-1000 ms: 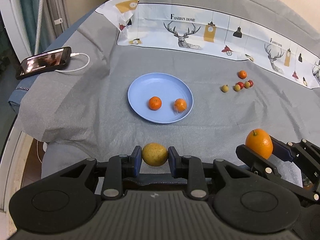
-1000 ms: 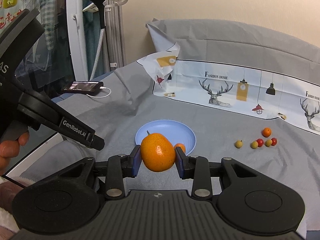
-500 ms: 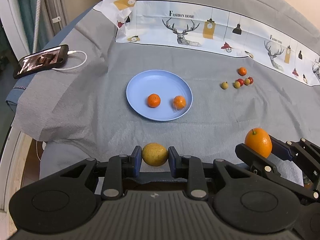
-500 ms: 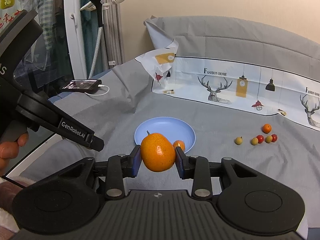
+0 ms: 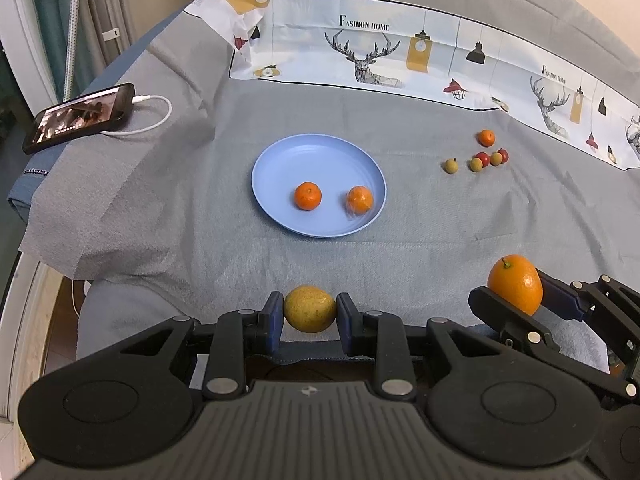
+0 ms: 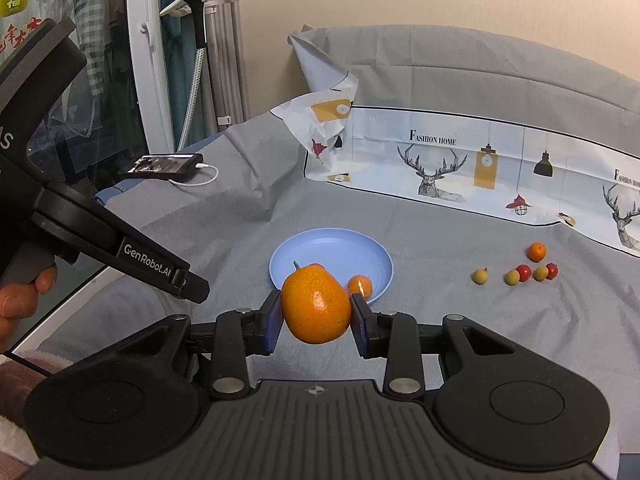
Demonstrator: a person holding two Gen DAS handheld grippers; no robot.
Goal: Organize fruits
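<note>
My left gripper [image 5: 310, 315] is shut on a yellow-green round fruit [image 5: 310, 309], held above the near edge of the grey cloth. My right gripper [image 6: 316, 310] is shut on a large orange [image 6: 315, 307] with a short stem; the same large orange [image 5: 516, 283] shows at the right of the left wrist view. A blue plate [image 5: 280, 164] lies mid-table with two small tangerines [image 5: 308, 196] [image 5: 359, 200] in it. In the right wrist view the blue plate [image 6: 320, 248] sits behind the orange, with one tangerine [image 6: 359, 285] showing.
Several small fruits [image 5: 482, 156], red, yellow-green and one orange, lie right of the plate. A phone [image 5: 80, 116] on a white cable rests at the far left. A deer-print sheet [image 5: 400, 56] runs along the back. A hand [image 6: 24, 296] holds the left gripper's handle.
</note>
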